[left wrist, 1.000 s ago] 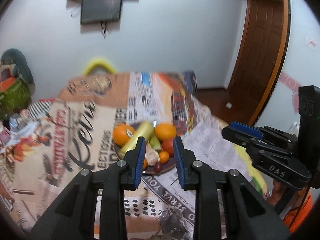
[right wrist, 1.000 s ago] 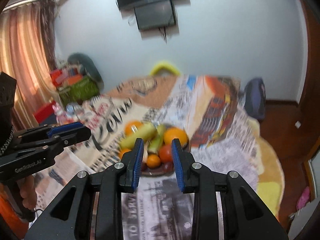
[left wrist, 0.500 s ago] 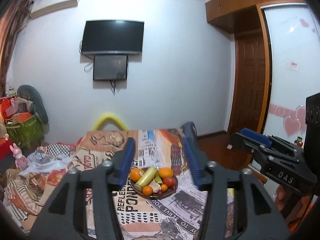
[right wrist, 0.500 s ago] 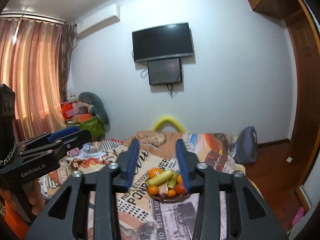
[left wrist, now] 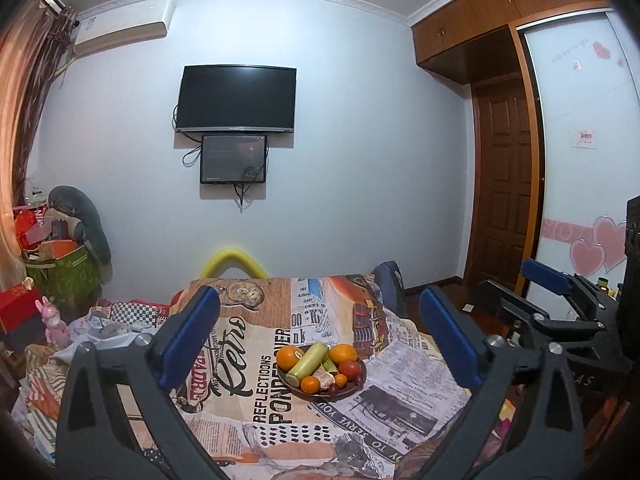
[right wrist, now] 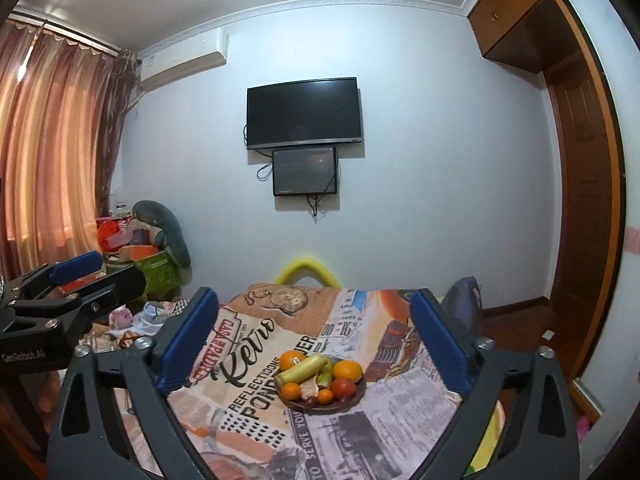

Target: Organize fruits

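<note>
A dark round plate (left wrist: 357, 385) sits in the middle of a table covered with a newspaper-print cloth (left wrist: 256, 396). It holds two oranges (left wrist: 289, 357), a long pale green fruit (left wrist: 307, 363), a red fruit (left wrist: 350, 369) and some small tangerines (left wrist: 310, 384). The plate (right wrist: 357, 395) also shows in the right wrist view. My left gripper (left wrist: 316, 344) is open wide and empty, held back from the plate. My right gripper (right wrist: 314, 340) is open wide and empty too, also back from the plate. Each gripper shows in the other's view, the right one (left wrist: 560, 304) at right, the left one (right wrist: 72, 284) at left.
A yellow chair back (left wrist: 232, 264) stands behind the table's far edge and a dark bag (left wrist: 390, 288) at its far right corner. Boxes and clutter (left wrist: 52, 264) fill the left side of the room. A wooden door (left wrist: 504, 184) is on the right.
Both grippers have pulled back and up from the plate and tilted up to show the room. Both jaws have opened from nearly shut to wide.
</note>
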A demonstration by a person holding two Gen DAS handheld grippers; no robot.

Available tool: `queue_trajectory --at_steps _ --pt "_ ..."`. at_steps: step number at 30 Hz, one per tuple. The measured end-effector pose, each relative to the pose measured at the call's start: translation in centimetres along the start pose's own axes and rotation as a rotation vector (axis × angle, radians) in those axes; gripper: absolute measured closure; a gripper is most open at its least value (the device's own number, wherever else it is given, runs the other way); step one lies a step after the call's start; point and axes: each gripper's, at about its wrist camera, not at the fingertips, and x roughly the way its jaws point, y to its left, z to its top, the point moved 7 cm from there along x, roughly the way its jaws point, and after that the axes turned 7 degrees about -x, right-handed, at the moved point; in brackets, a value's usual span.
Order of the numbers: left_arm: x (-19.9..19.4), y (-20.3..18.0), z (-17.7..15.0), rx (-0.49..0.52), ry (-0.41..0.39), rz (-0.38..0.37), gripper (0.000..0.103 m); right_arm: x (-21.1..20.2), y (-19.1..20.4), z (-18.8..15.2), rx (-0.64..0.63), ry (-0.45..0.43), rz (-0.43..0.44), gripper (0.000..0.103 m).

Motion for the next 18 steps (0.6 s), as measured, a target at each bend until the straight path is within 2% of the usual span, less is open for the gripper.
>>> queue_trajectory --at_steps 3,18 --pt "-0.02 0.32 -0.21 -0.013 0.009 0.005 0.000 -0.36 0.03 -0.09 -0.005 -0.004 -0.017 0.000" --pt "0.05 1.01 -0.91 -0.020 0.017 0.020 0.000 -0.97 0.34 -0.59 -0.015 0.012 -0.025 0.000"
